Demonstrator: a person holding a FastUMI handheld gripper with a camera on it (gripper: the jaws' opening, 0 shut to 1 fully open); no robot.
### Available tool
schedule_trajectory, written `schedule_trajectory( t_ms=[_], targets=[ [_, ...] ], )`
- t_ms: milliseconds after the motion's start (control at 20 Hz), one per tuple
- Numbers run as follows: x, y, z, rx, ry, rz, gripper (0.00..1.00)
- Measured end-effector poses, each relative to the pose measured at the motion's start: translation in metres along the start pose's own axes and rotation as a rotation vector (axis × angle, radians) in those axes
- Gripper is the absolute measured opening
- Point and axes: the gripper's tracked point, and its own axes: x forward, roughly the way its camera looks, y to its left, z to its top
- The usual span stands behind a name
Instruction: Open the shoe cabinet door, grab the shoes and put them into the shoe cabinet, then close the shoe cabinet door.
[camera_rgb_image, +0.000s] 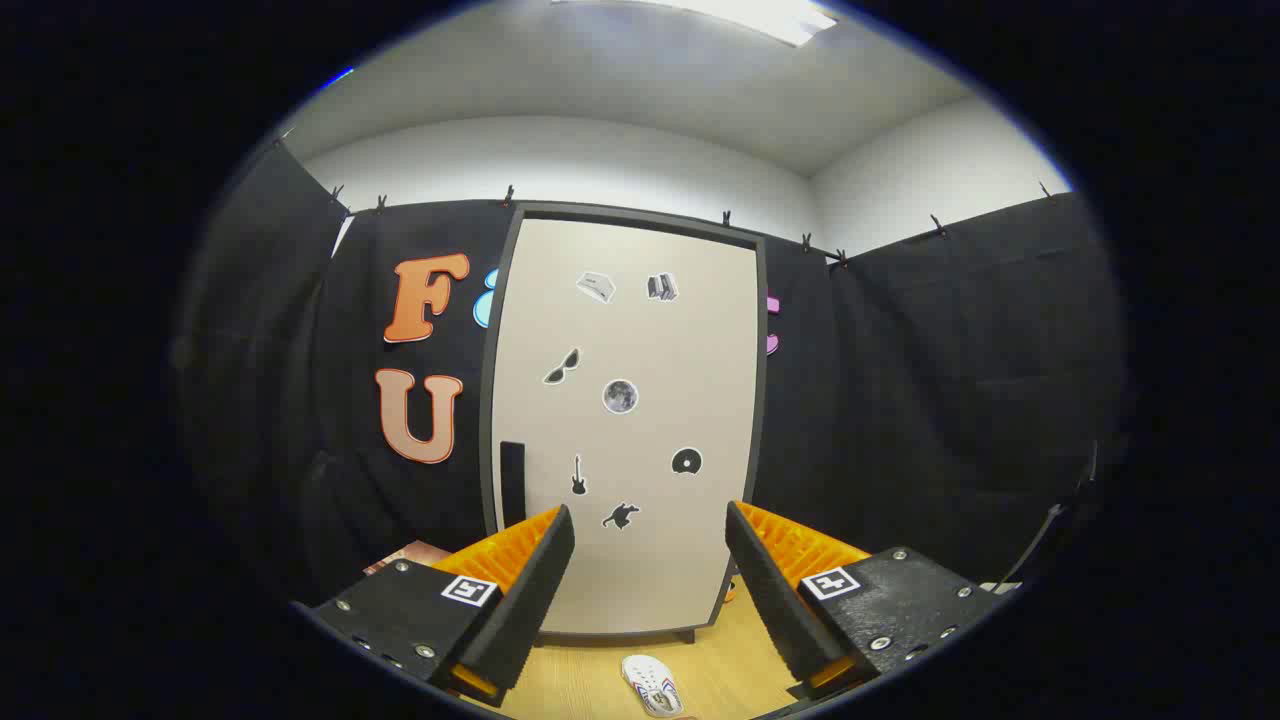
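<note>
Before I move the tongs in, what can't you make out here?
- Cabinet interior: hidden behind the shut door, gripper view.
- Shoe: partly cut off at the bottom; a second shoe can't be confirmed.
- Door handle: partly hidden behind a finger.
- Tongs: open, holding nothing.

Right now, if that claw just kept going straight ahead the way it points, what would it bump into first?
Most likely the closed cabinet door. The claw is open, holds nothing and aims at the door's lower half, right of the dark handle. The white shoe lies on the floor below that line. Depth is hard to judge.
</note>
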Motion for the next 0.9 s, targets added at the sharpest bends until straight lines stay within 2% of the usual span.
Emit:
schedule_trajectory(
  t_ms=[900],
  targets=[
    [0.005,0.015,-0.013,0.012,0.034,0.028,0.96]
  ],
)
